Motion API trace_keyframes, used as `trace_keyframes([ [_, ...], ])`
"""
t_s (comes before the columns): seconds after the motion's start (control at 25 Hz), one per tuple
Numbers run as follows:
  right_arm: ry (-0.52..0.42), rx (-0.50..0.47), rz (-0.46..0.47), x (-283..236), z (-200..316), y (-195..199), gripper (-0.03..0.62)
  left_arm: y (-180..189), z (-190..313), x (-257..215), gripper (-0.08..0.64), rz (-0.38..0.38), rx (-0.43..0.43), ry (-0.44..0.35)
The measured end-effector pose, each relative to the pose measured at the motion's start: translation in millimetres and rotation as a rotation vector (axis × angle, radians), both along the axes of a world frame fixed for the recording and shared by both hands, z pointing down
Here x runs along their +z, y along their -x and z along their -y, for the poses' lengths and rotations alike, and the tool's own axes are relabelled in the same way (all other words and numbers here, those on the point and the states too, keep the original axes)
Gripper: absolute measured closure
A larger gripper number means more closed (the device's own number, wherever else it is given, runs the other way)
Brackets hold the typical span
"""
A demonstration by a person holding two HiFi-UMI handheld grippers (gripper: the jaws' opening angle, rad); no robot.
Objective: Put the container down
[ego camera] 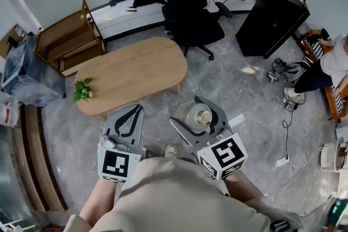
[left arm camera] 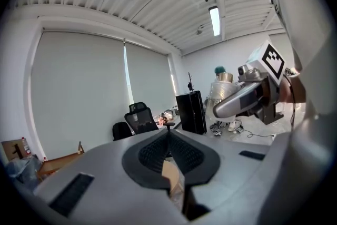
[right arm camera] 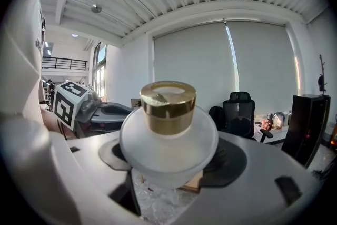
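The container (ego camera: 197, 116) is a frosted white jar with a gold cap (right arm camera: 167, 104). My right gripper (ego camera: 190, 112) is shut on the container (right arm camera: 169, 139), its jaws spread wide around the jar's body, and holds it in the air above the grey floor. My left gripper (ego camera: 138, 110) hangs beside it on the left, shut and with nothing in it; its jaw tips meet in the left gripper view (left arm camera: 169, 135). That view also shows the held container (left arm camera: 225, 91) off to the right.
A long wooden table (ego camera: 130, 72) with a small green plant (ego camera: 82, 89) stands ahead of me. Behind it are a black office chair (ego camera: 190, 13), a wooden shelf (ego camera: 70, 38) and a black cabinet (ego camera: 272, 18). A person (ego camera: 329, 68) sits at the right; cables lie on the floor.
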State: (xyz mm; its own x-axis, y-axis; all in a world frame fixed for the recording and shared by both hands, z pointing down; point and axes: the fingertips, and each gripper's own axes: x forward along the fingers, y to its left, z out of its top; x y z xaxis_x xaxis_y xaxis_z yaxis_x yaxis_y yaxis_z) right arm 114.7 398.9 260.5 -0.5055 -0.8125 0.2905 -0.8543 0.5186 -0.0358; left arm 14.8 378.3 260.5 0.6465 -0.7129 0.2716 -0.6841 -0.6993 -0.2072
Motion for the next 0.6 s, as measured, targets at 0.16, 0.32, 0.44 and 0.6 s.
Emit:
trace_keyframes([
  [0.16, -0.009, -0.016, -0.004, 4.7, 2.2, -6.8, 0.264, -3.7, -4.9, 4.3, 0.548, -0.001, -0.020, -0.008],
  [0.32, -0.007, -0.022, 0.001, 4.8, 10.6, -9.2, 0.264, -2.8, -4.0, 11.1, 0.548, 0.007, -0.037, 0.010],
  [0.44, -0.010, -0.028, -0.007, 3.8, 23.5, -9.3, 0.264, -2.9, 8.7, 9.7, 0.548, -0.002, -0.047, 0.010],
  [0.6, 0.001, -0.030, -0.019, 12.5, 42.1, -8.8, 0.264, -5.7, 30.3, 16.4, 0.548, 0.000, -0.038, 0.004],
])
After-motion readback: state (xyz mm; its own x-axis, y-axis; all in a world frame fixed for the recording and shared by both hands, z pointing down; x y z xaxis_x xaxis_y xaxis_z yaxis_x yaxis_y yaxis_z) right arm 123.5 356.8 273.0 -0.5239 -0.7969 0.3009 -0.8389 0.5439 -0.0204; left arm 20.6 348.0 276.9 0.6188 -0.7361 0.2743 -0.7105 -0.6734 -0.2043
